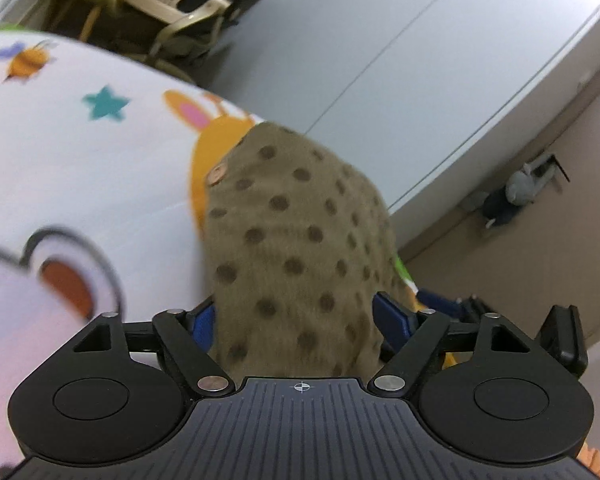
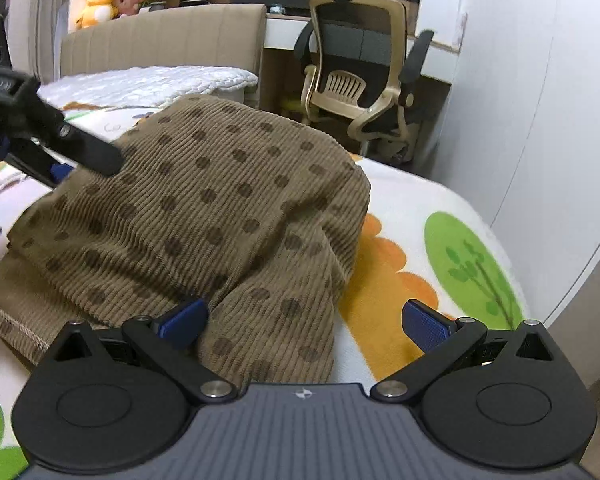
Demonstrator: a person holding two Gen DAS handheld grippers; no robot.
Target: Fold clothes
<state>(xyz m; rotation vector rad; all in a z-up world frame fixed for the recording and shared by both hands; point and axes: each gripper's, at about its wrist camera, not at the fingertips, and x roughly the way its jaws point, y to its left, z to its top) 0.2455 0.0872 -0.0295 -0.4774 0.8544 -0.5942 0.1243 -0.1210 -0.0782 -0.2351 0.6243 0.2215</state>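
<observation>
Right now the spotted brown garment [image 2: 204, 208] lies bunched on the cartoon-print bedcover [image 2: 440, 216]. Your left gripper [image 1: 294, 316] straddles a fold, pads wide, apparently not yet pinching; your right gripper [image 2: 304, 320] gapes beside the hem, gripping nothing, probably waiting.

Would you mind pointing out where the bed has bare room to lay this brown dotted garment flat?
The widest free patch lies right of the brown dotted garment, on the printed bedsheet up to the white wardrobe. More sheet is bare on the garment's other side, around the teal star. It is crowded toward the white quilted blanket and left gripper.
</observation>
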